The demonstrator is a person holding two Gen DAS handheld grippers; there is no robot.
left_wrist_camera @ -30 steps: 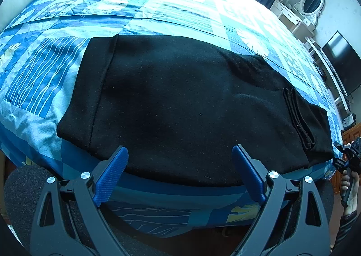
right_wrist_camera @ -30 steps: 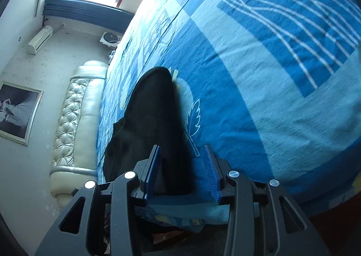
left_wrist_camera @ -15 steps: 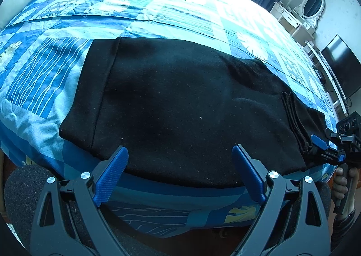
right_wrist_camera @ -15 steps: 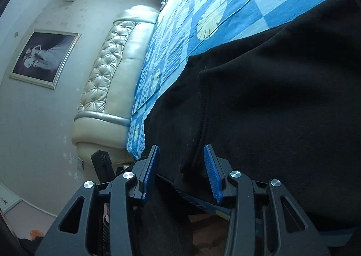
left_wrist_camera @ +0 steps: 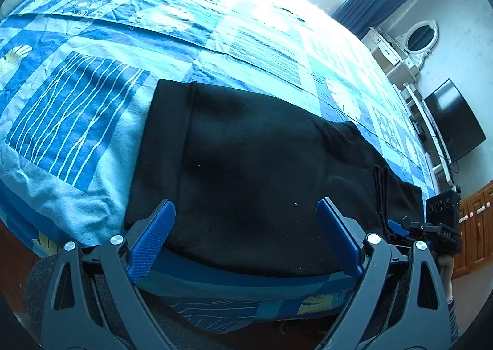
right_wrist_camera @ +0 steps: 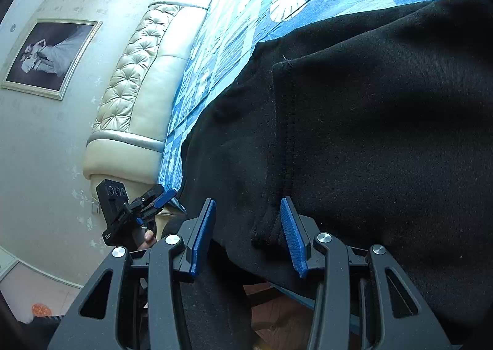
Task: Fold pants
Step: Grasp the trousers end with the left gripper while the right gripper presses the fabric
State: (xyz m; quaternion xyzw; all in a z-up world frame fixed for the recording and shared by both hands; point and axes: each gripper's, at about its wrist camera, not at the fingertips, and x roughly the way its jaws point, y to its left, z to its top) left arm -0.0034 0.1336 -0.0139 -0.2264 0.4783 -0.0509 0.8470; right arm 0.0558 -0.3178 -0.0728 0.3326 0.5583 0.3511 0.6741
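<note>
Along the near edge of the bed (left_wrist_camera: 92, 146) lie the folded black pants (left_wrist_camera: 262, 171); my left gripper (left_wrist_camera: 246, 239) gapes wide beside them, my right gripper (right_wrist_camera: 246, 232) half-open astride their hem, nothing pinched.

In the left wrist view the pants (left_wrist_camera: 262, 171) lie flat on the bed (left_wrist_camera: 92, 109) across the lower middle of the frame, near its front edge. A dresser (left_wrist_camera: 397, 51) with a mirror (left_wrist_camera: 420, 38) stands at upper right, a TV (left_wrist_camera: 456, 125) below it. In the right wrist view the pants (right_wrist_camera: 369, 121) fill the right half, the headboard (right_wrist_camera: 144, 88) lies centre left, and a picture (right_wrist_camera: 49, 54) hangs at upper left.
</note>
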